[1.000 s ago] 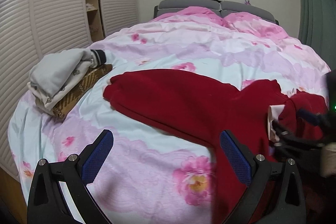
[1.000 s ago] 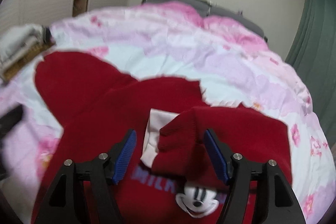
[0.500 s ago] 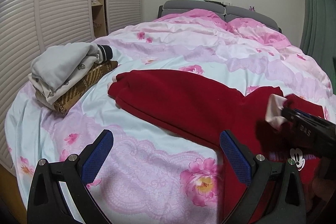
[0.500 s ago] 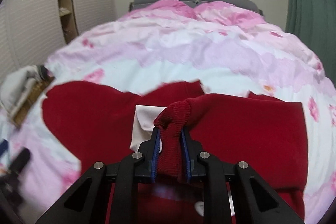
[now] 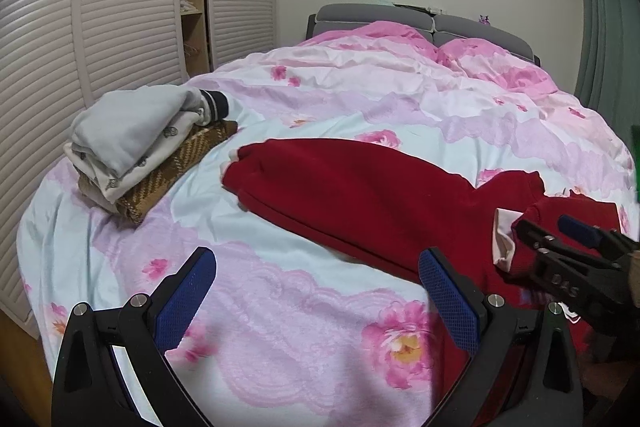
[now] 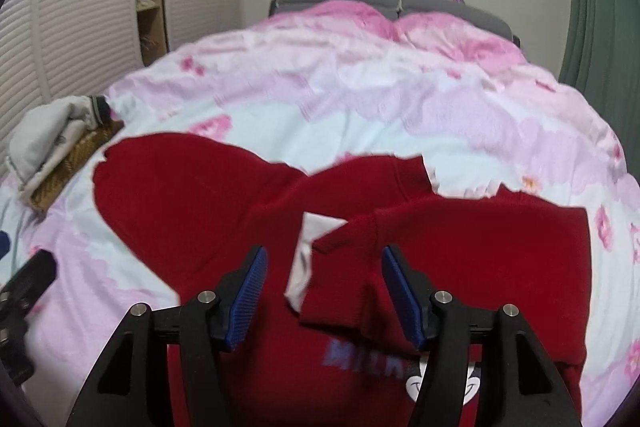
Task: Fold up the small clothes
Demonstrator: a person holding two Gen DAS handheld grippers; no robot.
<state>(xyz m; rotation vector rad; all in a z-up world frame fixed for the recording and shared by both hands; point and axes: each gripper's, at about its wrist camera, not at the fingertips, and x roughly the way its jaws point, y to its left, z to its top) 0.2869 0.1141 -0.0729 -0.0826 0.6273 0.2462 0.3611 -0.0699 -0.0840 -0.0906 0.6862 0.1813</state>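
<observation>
Half a second ago the right tool [image 6: 322, 289] was pinching the red sleeve cuff; now its blue pads are standing spread apart, and the cuff [image 6: 340, 283] is lying released between them on the chest of the red sweater [image 6: 200, 195], which is lying across the flowered bed [image 6: 360, 99]. The left tool [image 5: 320, 303] is hovering with its pads spread wide as before, gripping nothing, over the duvet near the sweater's lower edge.

The right wrist view is showing what the left cannot: the folded-in right sleeve, the white collar lining [image 6: 308, 255] beside the cuff, and the printed lettering and cartoon face on the front. The left wrist view is showing the other sleeve [image 5: 340, 183] stretched out flat toward a stack of folded clothes [image 5: 140, 139] at the bed's left side, and the right tool [image 5: 560, 239] seen from the side above the sweater.
</observation>
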